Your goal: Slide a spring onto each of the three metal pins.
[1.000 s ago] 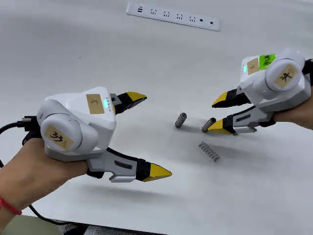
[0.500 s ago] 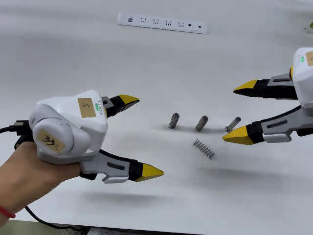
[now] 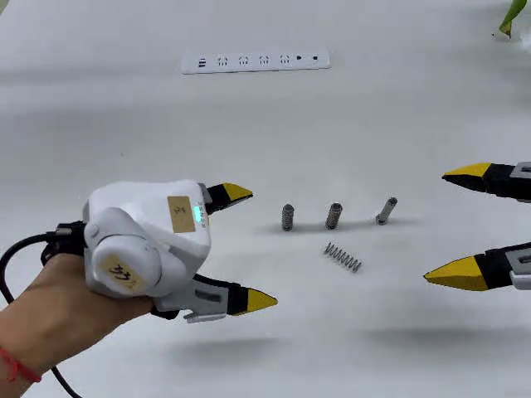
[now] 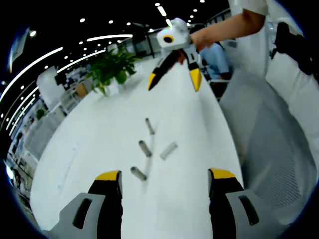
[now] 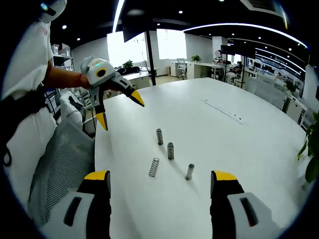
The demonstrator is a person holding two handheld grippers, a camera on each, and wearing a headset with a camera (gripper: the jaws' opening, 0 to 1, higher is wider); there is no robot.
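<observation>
Between the two tools, on the white table (image 3: pixel 124 108), a loose spring (image 3: pixel 343 257) lies flat, its long axis slantwise, just in front of the pin row. The left pin (image 3: pixel 288 217) and middle pin (image 3: pixel 333 215) look already sleeved. The bare pin (image 3: pixel 386 210), tilted, stands at the right end, nearer the right tool (image 3: pixel 441 225). Both it and the left tool (image 3: pixel 253 246) gape wide, empty. A power strip (image 3: pixel 255 60) lies well behind, so the path looks clear.
</observation>
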